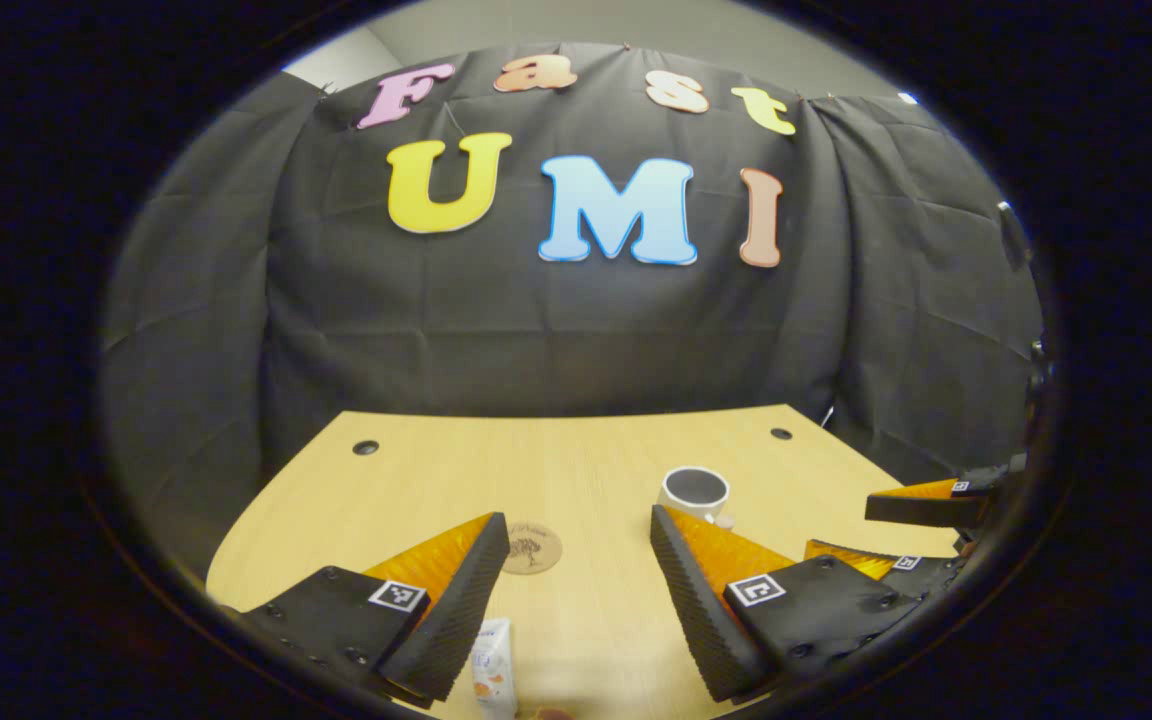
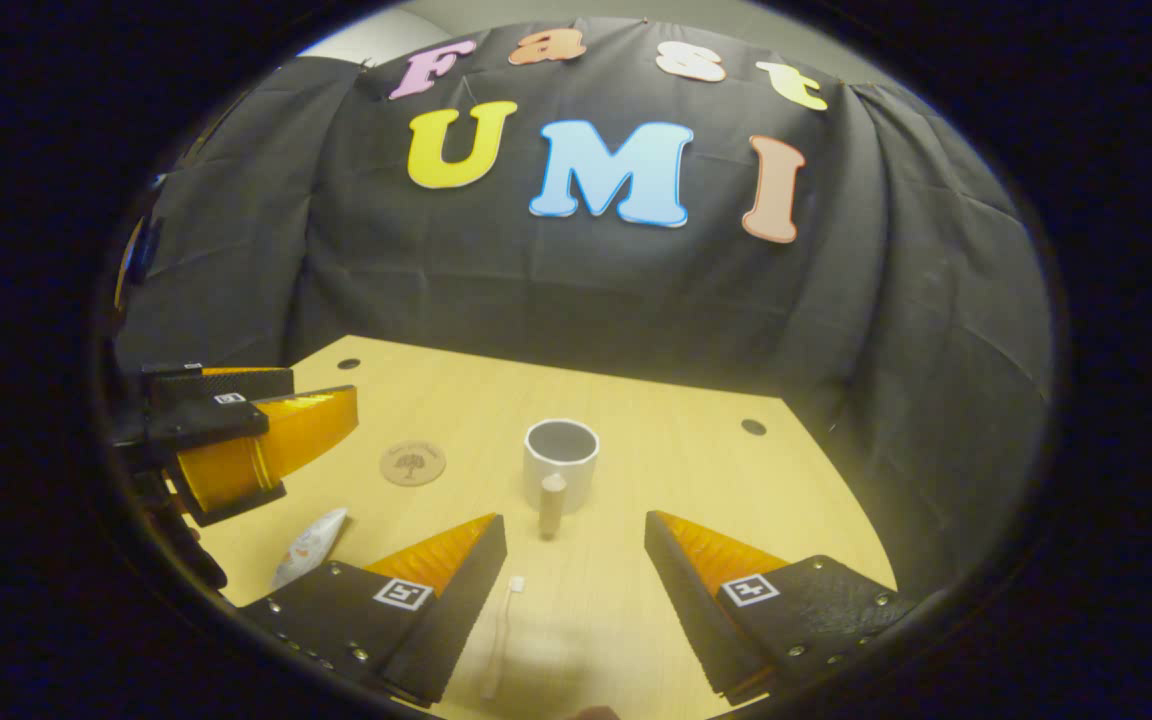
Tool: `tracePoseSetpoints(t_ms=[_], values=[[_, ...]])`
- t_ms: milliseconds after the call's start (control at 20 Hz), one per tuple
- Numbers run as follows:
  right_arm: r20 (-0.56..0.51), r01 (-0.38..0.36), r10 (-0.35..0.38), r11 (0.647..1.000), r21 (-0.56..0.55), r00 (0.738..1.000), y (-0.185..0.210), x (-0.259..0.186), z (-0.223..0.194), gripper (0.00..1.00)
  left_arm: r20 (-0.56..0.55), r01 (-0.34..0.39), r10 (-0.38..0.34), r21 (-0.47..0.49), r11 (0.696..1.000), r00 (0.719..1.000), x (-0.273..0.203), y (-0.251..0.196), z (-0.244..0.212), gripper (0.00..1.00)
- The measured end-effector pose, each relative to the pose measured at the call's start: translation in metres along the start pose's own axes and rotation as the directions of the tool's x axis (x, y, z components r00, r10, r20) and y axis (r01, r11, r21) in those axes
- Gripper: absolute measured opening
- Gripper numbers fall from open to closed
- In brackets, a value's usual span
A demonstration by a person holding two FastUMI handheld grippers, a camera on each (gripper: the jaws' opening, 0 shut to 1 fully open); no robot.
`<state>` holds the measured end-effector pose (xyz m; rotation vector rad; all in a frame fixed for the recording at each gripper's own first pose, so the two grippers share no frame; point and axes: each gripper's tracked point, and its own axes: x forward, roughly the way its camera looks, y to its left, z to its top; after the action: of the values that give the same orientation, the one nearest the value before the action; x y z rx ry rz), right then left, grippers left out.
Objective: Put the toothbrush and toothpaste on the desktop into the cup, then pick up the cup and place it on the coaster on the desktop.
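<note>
A: Where are we in the task?

B: At the start, I judge. The brush (image 2: 499, 636) and the paste (image 2: 308, 548) both lie flat on the desk (image 2: 696, 470), and the cup (image 2: 560, 462) stands upright, apparently empty, well apart from the coaster (image 2: 413, 464).

A: And the grippers?

B: The right gripper (image 2: 576, 575) hangs above the desk with its jaws spread wide, holding nothing. The left gripper (image 1: 581, 580) is likewise released and empty, above its side of the desk.

A: Which goes first?

B: Probably the brush. It lies between the right fingers, closer to the left one, near the bottom of the right gripper view. Its long axis runs roughly along the gripper's forward line, with what looks like the head pointing toward the cup, though it is pale against the wood and the end nearest the camera is blurred.

A: So the next move?

B: Lower, straddle the handle across its narrow width, and close. The fingers already sit either side of it, so little turning seems needed.

A: The paste?

B: Just under the left gripper's left finger in the left gripper view, lying lengthwise away from the camera, near the coaster.
</note>
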<state>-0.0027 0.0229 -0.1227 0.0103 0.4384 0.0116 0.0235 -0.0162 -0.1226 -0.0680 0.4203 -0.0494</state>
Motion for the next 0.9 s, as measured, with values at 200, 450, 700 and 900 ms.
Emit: tracePoseSetpoints(t_ms=[200,450,700,900], values=[[-0.119,-0.029,0.029,1.0,0.004,0.993,0.012,0.007,-0.027,0.89,-0.165,-0.001,-0.005,-0.036,0.999,0.986,0.012,0.006,-0.044,0.94],[-0.236,-0.069,0.078,0.997,0.043,0.969,0.028,0.016,-0.054,0.89,-0.335,-0.017,0.001,-0.046,0.999,0.942,0.013,0.012,-0.089,0.94],[-0.346,-0.09,0.111,0.993,0.077,0.932,0.042,0.015,-0.084,0.89,-0.479,-0.041,0.016,-0.041,0.998,0.877,0.008,0.025,-0.125,0.95],[-0.427,-0.105,0.141,0.989,0.107,0.893,0.049,0.012,-0.103,0.89,-0.593,-0.056,0.014,-0.053,0.997,0.805,0.005,0.029,-0.154,0.95]])
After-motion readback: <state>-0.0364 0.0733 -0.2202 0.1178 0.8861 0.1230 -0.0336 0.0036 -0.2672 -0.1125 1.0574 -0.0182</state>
